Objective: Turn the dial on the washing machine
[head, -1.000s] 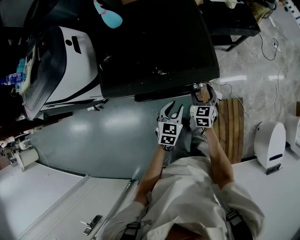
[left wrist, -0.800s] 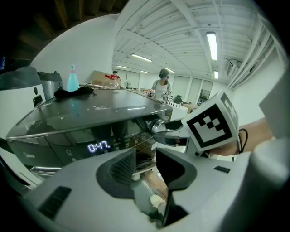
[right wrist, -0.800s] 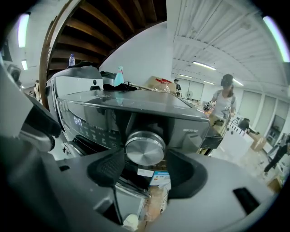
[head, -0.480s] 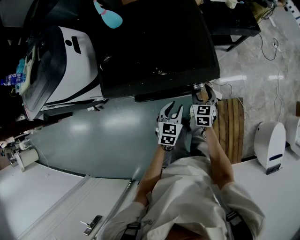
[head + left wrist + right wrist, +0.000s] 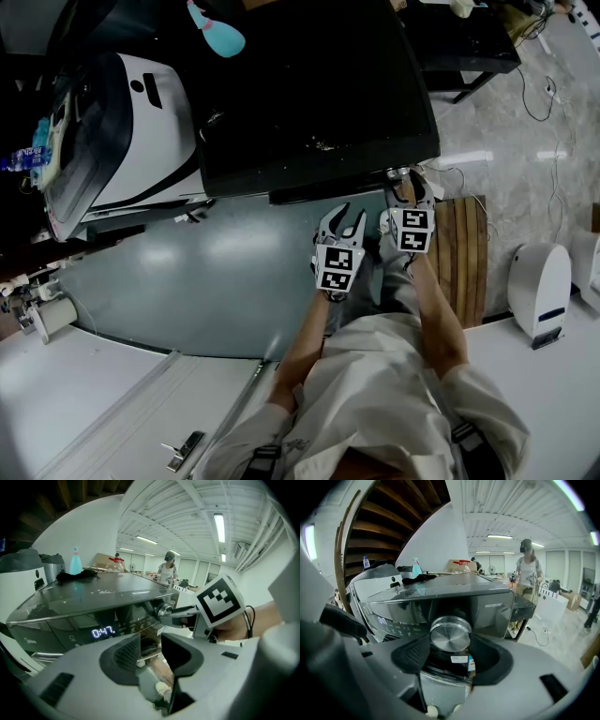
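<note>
Pinching dial – right gripper jaws just closed, pads pressed on both sides of rim. Dial sited on washing machine front panel, right of lit display. Left gripper parked beside, jaws spread, nothing between. Dial judged rigid, polished, slip-prone — rim to be squeezed firmly, twisted about axis.

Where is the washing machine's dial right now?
In the right gripper view the dial sits mid-frame on the front panel of the washing machine, clamped by the right tongs, whose jaws have just closed on it.
</note>
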Demonstrator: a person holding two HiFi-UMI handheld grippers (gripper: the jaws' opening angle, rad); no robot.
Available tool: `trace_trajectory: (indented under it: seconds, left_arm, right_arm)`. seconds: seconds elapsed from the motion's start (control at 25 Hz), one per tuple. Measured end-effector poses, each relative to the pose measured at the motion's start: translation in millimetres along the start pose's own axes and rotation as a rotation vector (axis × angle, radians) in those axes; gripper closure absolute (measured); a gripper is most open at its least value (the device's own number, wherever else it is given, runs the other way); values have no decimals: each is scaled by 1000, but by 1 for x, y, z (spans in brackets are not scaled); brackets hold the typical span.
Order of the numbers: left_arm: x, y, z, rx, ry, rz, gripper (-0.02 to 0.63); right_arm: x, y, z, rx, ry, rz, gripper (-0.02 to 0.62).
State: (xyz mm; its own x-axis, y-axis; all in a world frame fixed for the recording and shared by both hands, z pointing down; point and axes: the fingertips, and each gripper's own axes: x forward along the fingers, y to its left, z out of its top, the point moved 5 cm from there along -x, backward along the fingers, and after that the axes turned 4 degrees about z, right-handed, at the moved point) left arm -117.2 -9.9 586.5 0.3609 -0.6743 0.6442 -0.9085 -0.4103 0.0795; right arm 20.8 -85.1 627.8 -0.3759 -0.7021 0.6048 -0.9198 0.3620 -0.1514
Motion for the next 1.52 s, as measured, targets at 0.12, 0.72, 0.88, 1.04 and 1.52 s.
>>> trace_trajectory:
  seconds: [0.12, 0.72, 0.88, 1.04, 1.52]
  left_arm:
    - [0, 0, 0, -1, -1, -2, 462]
    - [0, 1, -1, -2, -2, -2, 462]
    - [0, 1, 0, 1, -3, -1, 462]
    - [-1, 1, 0, -6, -4, -3, 462]
    - [0, 0, -1, -4, -4, -1, 462]
  right_arm:
    - [1, -2, -1, 38, -12, 13, 325]
    - [2, -8, -6, 229, -54, 78, 325]
    - [2, -9, -6, 272, -63, 95, 325]
    - [1, -10, -6, 320, -71, 115, 325]
    - [3, -15, -11, 481, -107, 188, 325]
